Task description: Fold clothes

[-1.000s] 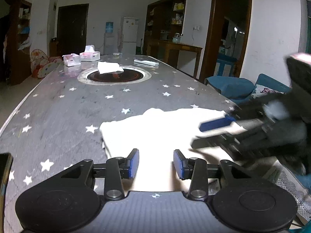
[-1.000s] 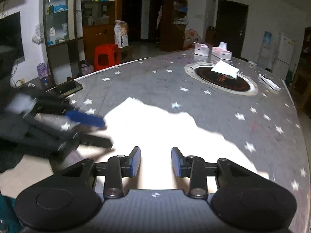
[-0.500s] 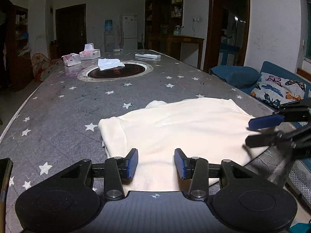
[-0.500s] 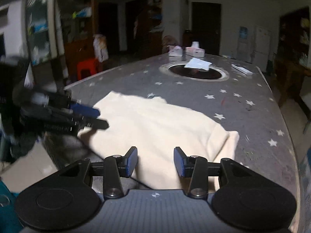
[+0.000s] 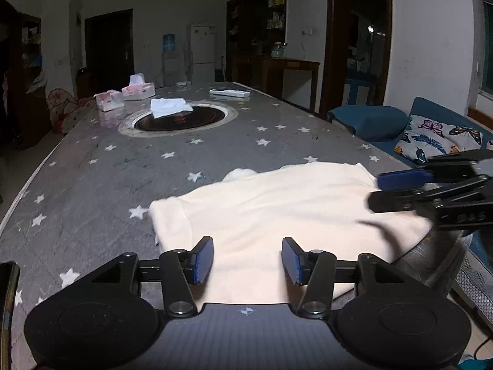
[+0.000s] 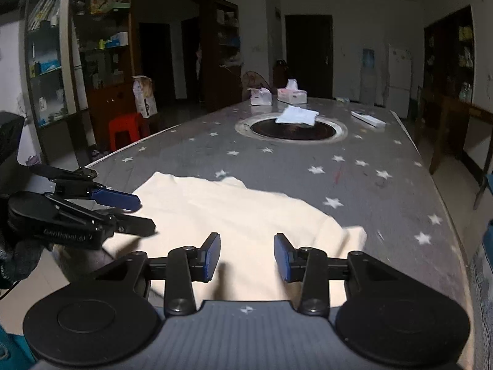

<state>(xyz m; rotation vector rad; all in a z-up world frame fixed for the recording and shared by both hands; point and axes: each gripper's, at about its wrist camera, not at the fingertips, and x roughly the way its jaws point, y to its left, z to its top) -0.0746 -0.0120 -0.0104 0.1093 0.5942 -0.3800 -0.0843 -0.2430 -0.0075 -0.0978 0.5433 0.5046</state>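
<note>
While the cream garment (image 5: 277, 212) lies spread flat at the near end of the star-patterned table (image 5: 92, 185), we find the left gripper (image 5: 247, 260) poised over its near edge with its blue-padded fingers (image 5: 203, 259) parted and nothing between them. The right gripper (image 6: 247, 257) is likewise released, its fingers (image 6: 282, 257) spread above the same cloth and gripping none of it. In the left wrist view the right gripper (image 5: 397, 189) enters from the right, at the garment's right-hand edge; whether it touches the fabric we cannot tell. The garment's near edge reaches the table's rim. Farther along the table we note a round recessed burner (image 5: 181, 118) with a white cloth (image 5: 169, 107) on its rim, two tissue boxes (image 5: 124, 95), and a remote control (image 5: 229, 92). A sofa with a butterfly-print cushion (image 5: 437, 138) stands beside the table.
</note>
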